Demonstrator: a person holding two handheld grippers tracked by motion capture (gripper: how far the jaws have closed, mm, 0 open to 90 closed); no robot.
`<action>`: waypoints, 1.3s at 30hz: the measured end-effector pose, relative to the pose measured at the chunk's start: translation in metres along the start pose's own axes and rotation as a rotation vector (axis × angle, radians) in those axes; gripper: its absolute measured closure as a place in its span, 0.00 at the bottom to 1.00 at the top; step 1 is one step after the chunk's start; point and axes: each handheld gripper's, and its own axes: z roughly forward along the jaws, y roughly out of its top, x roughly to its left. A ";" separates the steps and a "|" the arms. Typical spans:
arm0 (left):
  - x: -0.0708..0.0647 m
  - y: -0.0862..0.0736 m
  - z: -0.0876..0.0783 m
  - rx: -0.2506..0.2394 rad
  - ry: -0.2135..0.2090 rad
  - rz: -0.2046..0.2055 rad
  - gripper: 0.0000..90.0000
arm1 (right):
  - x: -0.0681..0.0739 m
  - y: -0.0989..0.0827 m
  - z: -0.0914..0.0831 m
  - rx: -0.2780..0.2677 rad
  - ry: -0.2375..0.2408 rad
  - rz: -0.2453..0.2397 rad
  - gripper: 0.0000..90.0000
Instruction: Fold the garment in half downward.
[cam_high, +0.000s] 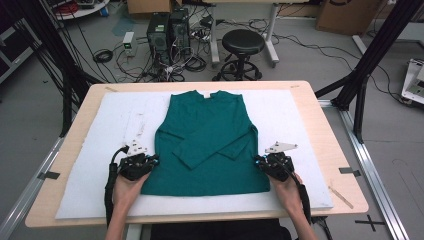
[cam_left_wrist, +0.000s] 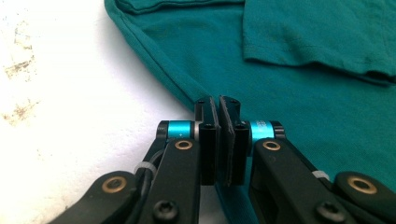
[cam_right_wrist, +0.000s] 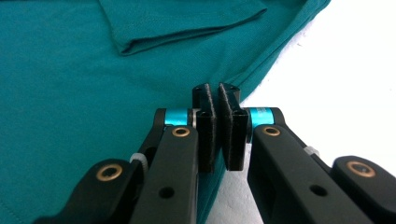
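Note:
A teal long-sleeved shirt (cam_high: 210, 140) lies flat on a white mat (cam_high: 300, 120), collar at the far side, both sleeves folded across its front. At the shirt's lower left side edge, my left gripper (cam_high: 152, 161) is shut on the hem; in the left gripper view its jaws (cam_left_wrist: 218, 100) pinch the seam of the shirt (cam_left_wrist: 303, 102). My right gripper (cam_high: 257, 161) is at the lower right side edge. Its jaws (cam_right_wrist: 216, 88) are shut on the edge of the shirt (cam_right_wrist: 93, 93). A folded sleeve cuff (cam_right_wrist: 177, 23) lies just beyond them.
The mat covers most of a wooden table (cam_high: 330, 150). Beyond the far edge, on the floor, stand a black stool (cam_high: 243, 45), two computer towers (cam_high: 167, 30) and loose cables. Black frame posts (cam_high: 370, 55) rise at both sides.

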 end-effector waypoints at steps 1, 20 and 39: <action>0.000 0.000 0.000 -0.001 0.000 0.000 0.96 | -0.001 0.000 0.000 -0.001 0.004 0.006 0.97; 0.005 -0.002 -0.014 -0.027 -0.048 -0.031 0.97 | -0.004 -0.005 -0.008 -0.006 0.036 0.015 0.98; -0.024 -0.026 -0.043 -0.006 -0.076 0.045 0.97 | 0.004 -0.029 -0.041 -0.046 0.111 0.011 0.98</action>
